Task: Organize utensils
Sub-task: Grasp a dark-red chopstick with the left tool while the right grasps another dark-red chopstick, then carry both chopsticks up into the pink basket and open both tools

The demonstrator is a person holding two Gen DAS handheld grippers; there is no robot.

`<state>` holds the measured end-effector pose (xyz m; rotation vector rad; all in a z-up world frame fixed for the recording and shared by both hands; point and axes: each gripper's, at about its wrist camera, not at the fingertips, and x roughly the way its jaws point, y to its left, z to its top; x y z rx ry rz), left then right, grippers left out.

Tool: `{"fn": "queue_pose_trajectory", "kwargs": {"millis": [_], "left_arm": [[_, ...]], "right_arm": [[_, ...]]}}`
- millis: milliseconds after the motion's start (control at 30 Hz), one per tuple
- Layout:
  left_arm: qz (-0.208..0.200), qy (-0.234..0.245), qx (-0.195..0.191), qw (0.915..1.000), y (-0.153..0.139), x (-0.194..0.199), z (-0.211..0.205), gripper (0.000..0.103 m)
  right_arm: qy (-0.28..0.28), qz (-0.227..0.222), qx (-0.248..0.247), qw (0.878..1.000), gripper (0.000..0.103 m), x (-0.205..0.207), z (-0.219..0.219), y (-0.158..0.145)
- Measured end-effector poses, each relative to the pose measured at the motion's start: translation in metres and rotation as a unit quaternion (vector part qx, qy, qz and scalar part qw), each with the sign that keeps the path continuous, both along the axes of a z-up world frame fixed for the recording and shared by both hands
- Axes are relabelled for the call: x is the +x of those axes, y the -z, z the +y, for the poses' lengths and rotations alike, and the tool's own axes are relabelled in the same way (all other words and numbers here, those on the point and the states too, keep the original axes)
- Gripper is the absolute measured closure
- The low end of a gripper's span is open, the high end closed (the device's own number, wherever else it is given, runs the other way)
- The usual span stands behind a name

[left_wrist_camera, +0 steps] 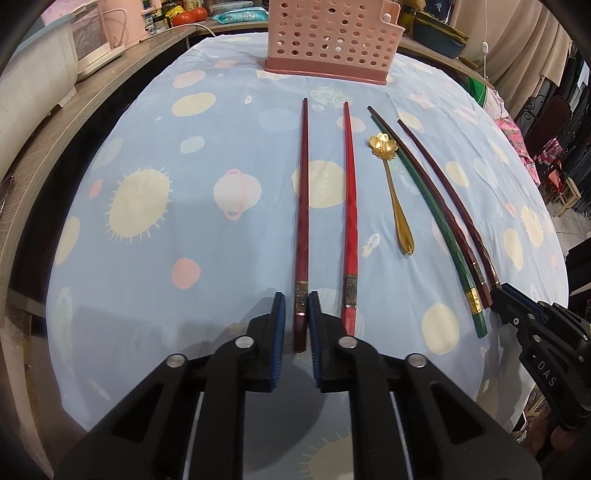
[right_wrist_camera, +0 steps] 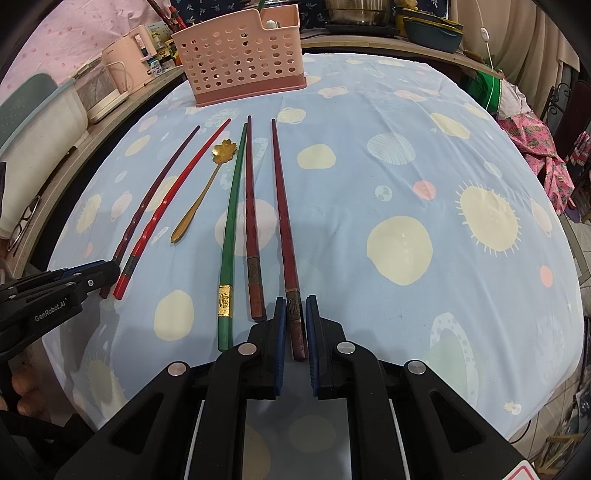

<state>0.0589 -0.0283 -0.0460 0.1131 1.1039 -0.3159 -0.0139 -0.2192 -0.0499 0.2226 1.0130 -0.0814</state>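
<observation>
Several chopsticks and a gold flower spoon (left_wrist_camera: 395,192) lie side by side on the space-print cloth, tips toward a pink perforated utensil holder (left_wrist_camera: 332,37) at the far edge. My left gripper (left_wrist_camera: 297,299) straddles the handle end of the leftmost dark red chopstick (left_wrist_camera: 302,206), pads close on both sides, the stick lying on the cloth. My right gripper (right_wrist_camera: 295,302) likewise straddles the handle of the rightmost dark red chopstick (right_wrist_camera: 282,206). Between them lie a bright red chopstick (left_wrist_camera: 351,206), a green one (right_wrist_camera: 231,221) and another dark red one (right_wrist_camera: 251,206). The spoon (right_wrist_camera: 199,199) and holder (right_wrist_camera: 240,51) also show in the right wrist view.
A wooden counter (left_wrist_camera: 110,74) with a pink appliance (right_wrist_camera: 125,62) and white containers runs along the left. Pots and bowls (right_wrist_camera: 432,29) stand behind the table. Pink fabric (right_wrist_camera: 535,144) and chairs are off the right edge. Glasses (right_wrist_camera: 26,221) lie on the counter.
</observation>
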Motion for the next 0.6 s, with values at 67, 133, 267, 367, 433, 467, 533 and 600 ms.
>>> {"fn": "queue_pose_trajectory", "kwargs": {"millis": [67, 133, 267, 367, 433, 467, 533, 600], "left_arm": [[0.000, 0.000, 0.000, 1.0000, 0.000, 0.000, 0.000, 0.095], [-0.002, 0.002, 0.002, 1.0000, -0.001, 0.000, 0.000, 0.096], [-0.004, -0.003, 0.001, 1.0000, -0.002, 0.001, 0.003, 0.096], [-0.007, -0.012, -0.003, 0.9999, -0.007, 0.003, 0.009, 0.096], [-0.012, -0.018, -0.005, 0.9998, -0.011, 0.004, 0.013, 0.096], [-0.015, -0.021, -0.006, 0.9996, -0.013, 0.004, 0.015, 0.096], [-0.020, -0.026, -0.009, 0.9994, -0.018, 0.007, 0.018, 0.096], [-0.026, -0.030, -0.012, 0.9991, -0.024, 0.008, 0.020, 0.096]], "right_arm": [[0.000, 0.000, 0.000, 1.000, 0.093, 0.000, 0.000, 0.000], [0.000, 0.000, 0.001, 1.000, 0.093, 0.000, 0.000, 0.000], [0.001, -0.001, 0.006, 1.000, 0.094, 0.000, -0.001, -0.001], [0.001, -0.003, 0.008, 1.000, 0.095, 0.001, -0.002, -0.003], [0.002, -0.005, 0.006, 1.000, 0.095, 0.000, -0.003, -0.006], [0.002, -0.007, 0.005, 1.000, 0.095, 0.001, -0.004, -0.007], [0.003, -0.011, 0.005, 1.000, 0.095, 0.001, -0.005, -0.010], [0.004, -0.016, 0.005, 1.000, 0.096, 0.002, -0.006, -0.013]]}}
